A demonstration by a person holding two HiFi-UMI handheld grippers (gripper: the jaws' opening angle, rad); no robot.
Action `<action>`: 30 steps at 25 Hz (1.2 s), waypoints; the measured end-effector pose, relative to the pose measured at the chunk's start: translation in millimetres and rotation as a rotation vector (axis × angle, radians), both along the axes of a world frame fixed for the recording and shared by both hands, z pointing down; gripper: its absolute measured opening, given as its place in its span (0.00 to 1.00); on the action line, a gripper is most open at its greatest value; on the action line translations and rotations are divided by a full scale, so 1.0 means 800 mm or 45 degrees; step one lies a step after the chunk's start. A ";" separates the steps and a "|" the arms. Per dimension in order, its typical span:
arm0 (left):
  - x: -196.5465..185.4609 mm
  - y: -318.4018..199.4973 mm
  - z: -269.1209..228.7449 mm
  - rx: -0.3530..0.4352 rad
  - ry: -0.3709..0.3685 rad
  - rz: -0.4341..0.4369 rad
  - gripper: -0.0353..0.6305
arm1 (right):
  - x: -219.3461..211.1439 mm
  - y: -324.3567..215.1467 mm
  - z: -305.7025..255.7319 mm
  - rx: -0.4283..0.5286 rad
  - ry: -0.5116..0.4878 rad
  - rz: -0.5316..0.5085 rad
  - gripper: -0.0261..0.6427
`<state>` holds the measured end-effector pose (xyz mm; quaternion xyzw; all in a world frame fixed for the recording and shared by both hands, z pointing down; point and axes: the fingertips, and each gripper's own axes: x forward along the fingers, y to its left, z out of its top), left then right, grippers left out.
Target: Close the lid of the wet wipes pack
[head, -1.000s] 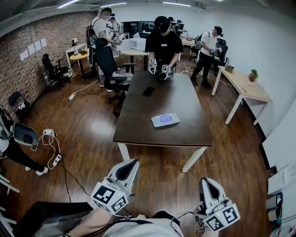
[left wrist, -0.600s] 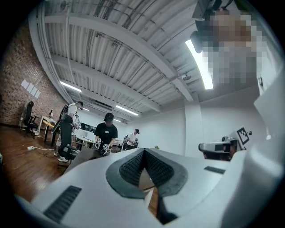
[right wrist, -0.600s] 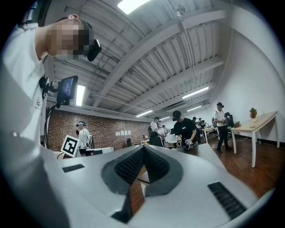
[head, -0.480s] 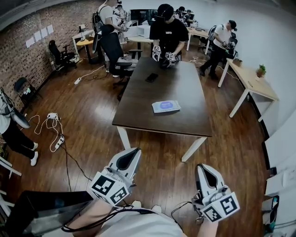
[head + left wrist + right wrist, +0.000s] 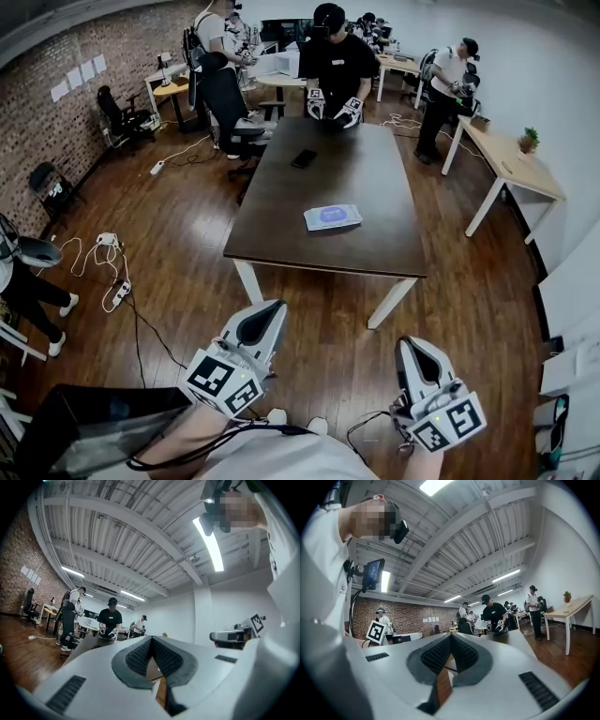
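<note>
Hovering off table [image 5: 375,178] | left gripper [image 5: 266,317], right gripper [image 5: 411,352]: jaws together, empty | wet wipes pack [image 5: 333,217]: on table, label unreadable

surface: dark wooden table [image 5: 361,253] | mid-table: wet wipes pack [image 5: 333,217] | far end: black flat object [image 5: 303,158]

Left gripper [image 5: 262,314] and right gripper [image 5: 412,352] are side by side, well short of the table [image 5: 366,178], which stands ahead of both. The wipes pack [image 5: 332,217] lies on the table's near half, ahead and between the grippers. A phone [image 5: 303,158] lies beyond the pack. A person [image 5: 333,66] stands at the far end. Cables [image 5: 103,258] lie on the floor, left of the left gripper.
</note>
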<state>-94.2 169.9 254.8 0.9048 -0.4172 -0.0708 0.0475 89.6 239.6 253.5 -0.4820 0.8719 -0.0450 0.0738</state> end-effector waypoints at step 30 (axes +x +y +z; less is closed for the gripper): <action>-0.010 -0.043 0.001 0.023 -0.017 0.024 0.05 | -0.025 -0.040 0.007 0.027 0.057 -0.003 0.05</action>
